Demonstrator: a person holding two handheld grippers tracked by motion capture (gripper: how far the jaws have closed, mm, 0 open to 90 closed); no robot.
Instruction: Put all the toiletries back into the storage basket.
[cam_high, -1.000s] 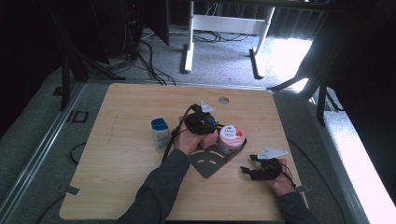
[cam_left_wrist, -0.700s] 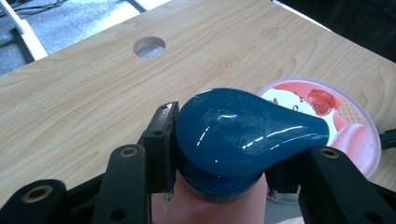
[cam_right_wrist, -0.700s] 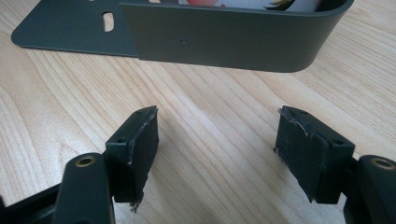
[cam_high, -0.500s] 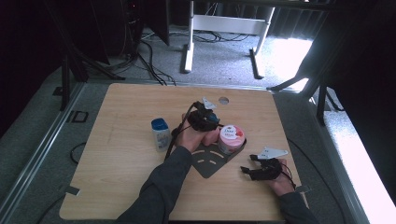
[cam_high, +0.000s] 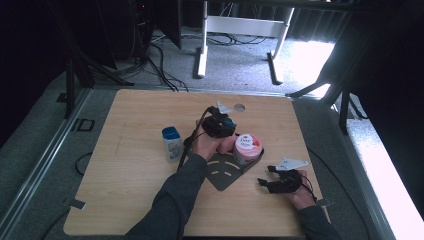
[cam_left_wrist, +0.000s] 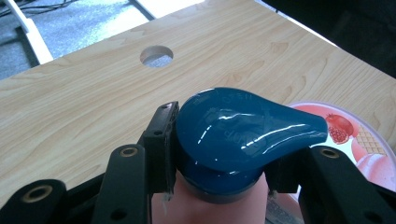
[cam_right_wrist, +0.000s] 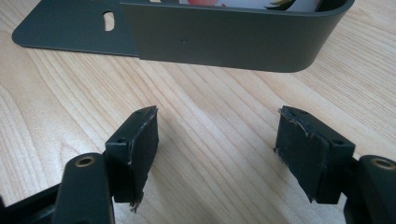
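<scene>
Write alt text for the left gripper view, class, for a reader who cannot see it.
The left gripper clamps its two black jaws on a bottle with a glossy blue cap and pink body. Behind lie the wooden table, with a round hole, and a pink-lidded tub.

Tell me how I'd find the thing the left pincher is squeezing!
Start at the wooden table and find the dark metal tray in its middle. At the tray's far end, beside the pink-lidded tub, the left gripper clamps a pale bottle with a glossy dark-blue cap. The white bottle farther left has a lighter blue cap.
</scene>
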